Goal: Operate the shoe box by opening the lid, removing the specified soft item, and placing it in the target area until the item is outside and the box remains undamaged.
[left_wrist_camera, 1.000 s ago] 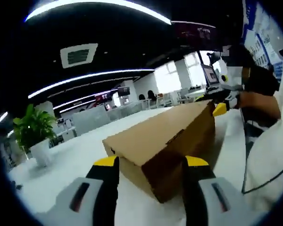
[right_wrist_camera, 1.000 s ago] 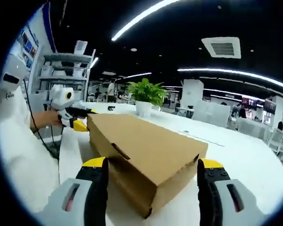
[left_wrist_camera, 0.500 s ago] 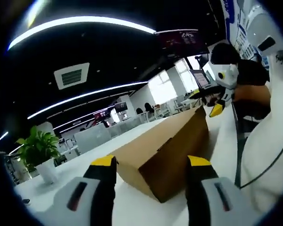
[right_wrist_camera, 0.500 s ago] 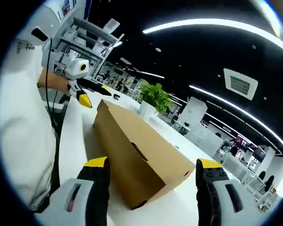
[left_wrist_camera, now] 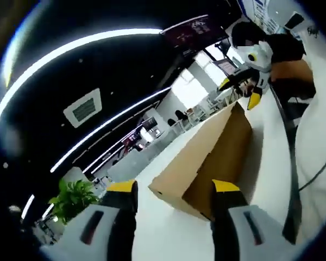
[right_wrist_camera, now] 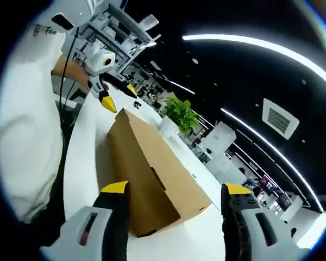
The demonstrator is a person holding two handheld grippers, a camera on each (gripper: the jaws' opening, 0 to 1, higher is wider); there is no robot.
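Shoe box point(left_wrist_camera: 206, 163), lid closed, lies on the white table point(left_wrist_camera: 163, 239) ahead of our left gripper point(left_wrist_camera: 171, 187) and right gripper point(right_wrist_camera: 174, 187), one at each end, both with jaws spread and empty. Its long axis runs between them, neither clearly nearer. The right gripper view shows the lid's front tab slot.

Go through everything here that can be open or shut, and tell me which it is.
Brown cardboard shoe box: lid shut, lying flat on the white table.
Left gripper: jaws open, empty, at one end of the box.
Right gripper: jaws open, empty, at the other end.
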